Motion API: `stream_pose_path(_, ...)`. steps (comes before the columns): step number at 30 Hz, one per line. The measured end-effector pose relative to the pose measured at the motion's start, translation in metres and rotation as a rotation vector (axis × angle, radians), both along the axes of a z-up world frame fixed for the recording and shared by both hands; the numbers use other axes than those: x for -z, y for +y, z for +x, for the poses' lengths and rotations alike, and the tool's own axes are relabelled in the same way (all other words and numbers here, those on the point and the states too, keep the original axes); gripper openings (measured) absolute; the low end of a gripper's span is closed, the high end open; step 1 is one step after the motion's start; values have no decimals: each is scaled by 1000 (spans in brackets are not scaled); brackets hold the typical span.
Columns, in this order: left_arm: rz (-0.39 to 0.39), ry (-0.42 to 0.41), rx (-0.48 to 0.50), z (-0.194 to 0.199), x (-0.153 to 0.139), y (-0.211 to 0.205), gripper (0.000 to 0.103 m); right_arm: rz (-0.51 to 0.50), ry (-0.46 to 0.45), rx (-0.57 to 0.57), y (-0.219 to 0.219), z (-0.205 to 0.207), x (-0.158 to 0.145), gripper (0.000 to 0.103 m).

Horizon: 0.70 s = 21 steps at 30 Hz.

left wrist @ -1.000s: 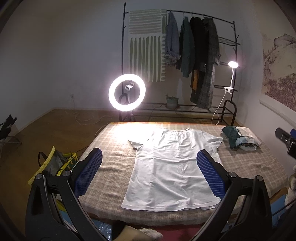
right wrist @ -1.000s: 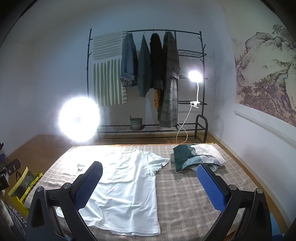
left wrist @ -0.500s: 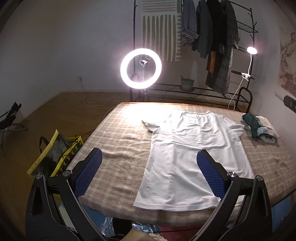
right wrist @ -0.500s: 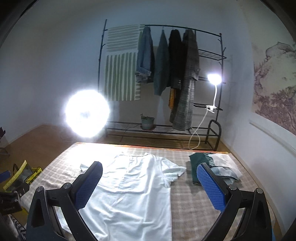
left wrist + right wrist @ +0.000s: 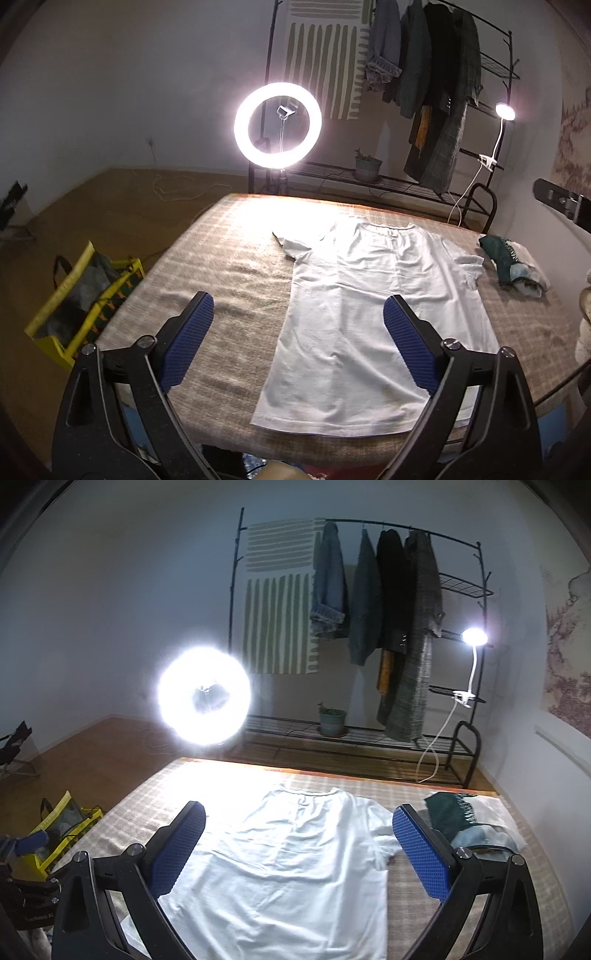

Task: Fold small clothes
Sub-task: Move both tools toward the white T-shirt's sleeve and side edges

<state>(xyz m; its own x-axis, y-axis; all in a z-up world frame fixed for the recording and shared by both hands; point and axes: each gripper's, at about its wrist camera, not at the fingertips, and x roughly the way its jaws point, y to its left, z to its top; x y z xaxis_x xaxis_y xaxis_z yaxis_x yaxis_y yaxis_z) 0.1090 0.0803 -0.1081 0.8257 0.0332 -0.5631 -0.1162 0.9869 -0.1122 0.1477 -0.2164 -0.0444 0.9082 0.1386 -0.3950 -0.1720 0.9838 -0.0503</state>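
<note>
My left tool [image 5: 295,328] is closing on nothing, my right tool [image 5: 299,842] gapes empty. The white T-shirt [image 5: 369,314] lies flat on the bed [image 5: 229,266]; pinch the blanket too and the fold drags.

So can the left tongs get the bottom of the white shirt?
Probably yes. The shirt lies flat on the bed, its hem near the front edge; nothing sits between it and the left tongs, which are empty and closing a little.
</note>
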Motion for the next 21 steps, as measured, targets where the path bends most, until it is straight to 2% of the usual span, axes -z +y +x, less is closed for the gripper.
stream_pose_path(3,-59,55,2,7,19,8,82,-7,28,-49,8,17,4,91)
stream_pose_path(7,-225,188,22,18,60,21,61,-1,113,-109,19,50,12,81)
stream_pose_path(10,-310,283,9,21,92,26,53,8,175,-155,30,76,16,76)
stream_pose_path(16,-356,413,-20,25,136,31,51,63,327,-265,62,134,34,76)
stream_pose_path(21,-345,459,-73,33,155,38,48,107,435,-331,97,179,54,76)
